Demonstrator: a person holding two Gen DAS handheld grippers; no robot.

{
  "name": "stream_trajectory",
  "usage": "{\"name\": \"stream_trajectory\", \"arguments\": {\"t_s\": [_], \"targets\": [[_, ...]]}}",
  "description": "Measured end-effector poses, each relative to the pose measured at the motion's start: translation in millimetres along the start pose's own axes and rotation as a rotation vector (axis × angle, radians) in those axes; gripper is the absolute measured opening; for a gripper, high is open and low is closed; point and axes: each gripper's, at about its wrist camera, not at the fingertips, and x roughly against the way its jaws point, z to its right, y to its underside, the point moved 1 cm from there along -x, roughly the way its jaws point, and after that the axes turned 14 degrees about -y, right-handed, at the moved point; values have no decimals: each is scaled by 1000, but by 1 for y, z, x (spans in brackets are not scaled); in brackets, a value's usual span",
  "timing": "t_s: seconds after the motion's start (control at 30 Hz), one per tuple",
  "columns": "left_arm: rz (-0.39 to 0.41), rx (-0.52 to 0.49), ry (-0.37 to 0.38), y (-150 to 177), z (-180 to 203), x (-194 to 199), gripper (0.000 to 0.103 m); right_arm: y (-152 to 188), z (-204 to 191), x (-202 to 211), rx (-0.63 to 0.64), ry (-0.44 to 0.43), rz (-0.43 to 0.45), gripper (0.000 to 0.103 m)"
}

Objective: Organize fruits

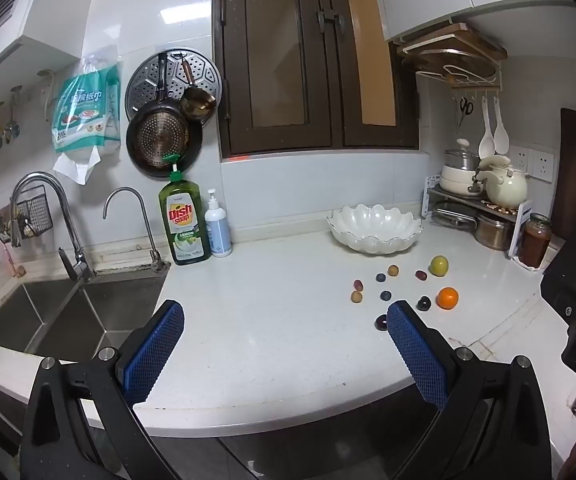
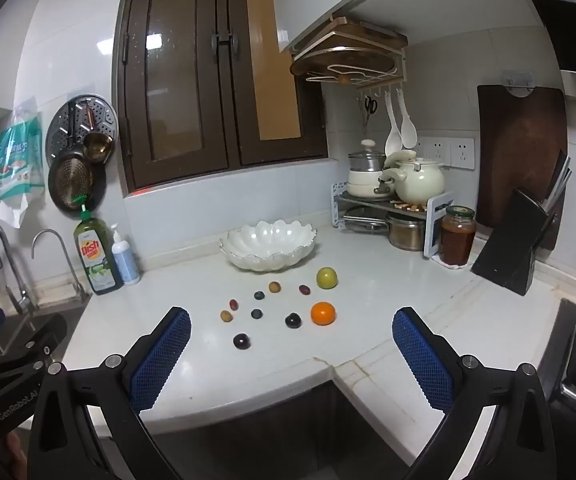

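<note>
Both claws hang over the near edge of the white bench (image 2: 368, 280), fingers spread wide and gripping nothing, touching nothing. From the right claw (image 2: 291, 330) the loose fruits lie straight ahead, framed between its blue pads (image 2: 160, 360): a dark plum (image 2: 242, 341) nearest, a second dark plum (image 2: 293, 320) and an orange (image 2: 323, 313) just past it, then a scatter of small pieces, two blueberries (image 2: 257, 313), reddish grapes and tan ones, with a green-yellow fruit (image 2: 327, 278) farthest out. Beyond them all sits the scalloped white bowl (image 2: 268, 250), showing nothing inside, well apart from the nearest fruit. From the left claw (image 1: 286, 326) the same cluster lies ahead and off to the right, its right finger partly covering the nearest plum (image 1: 381, 322), the orange (image 1: 447, 298) just past that fingertip and the bowl (image 1: 374, 228) farther on. The fruits are round, so no long axis governs the grip. By my reckoning nothing has gone into the bowl yet, and the right claw is the better placed to start: a short reach forward and down brings the first plum between its pads, then a carry ahead over the other fruit to the bowl. The small berries may roll if nudged.
</note>
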Motion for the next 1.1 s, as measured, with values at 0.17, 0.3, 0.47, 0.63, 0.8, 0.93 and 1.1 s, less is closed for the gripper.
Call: {"name": "stream_trajectory", "arguments": {"t_s": [0.17,0.3,0.47,0.63,0.8,0.93,1.1], "targets": [[1,10,16,2,-1,1,103,0,0,0,-3,2,-4,102],[16,7,22,-1,-3,6,103,0,1,1,-4,3,-6,102],[13,12,29,-2,-2,5,103,0,1,2,-5,6,-3,102],[16,11,39,-2,-1,8,103,-1,1,3,-5,5,-4,102],[19,13,42,-3,-1,8,103,-2,2,2,-6,6,-2,102],[18,11,46,-4,0,9,103,0,3,4,-7,5,-2,102],[22,10,52,-5,1,10,103,3,0,1,-8,6,0,102]]}}
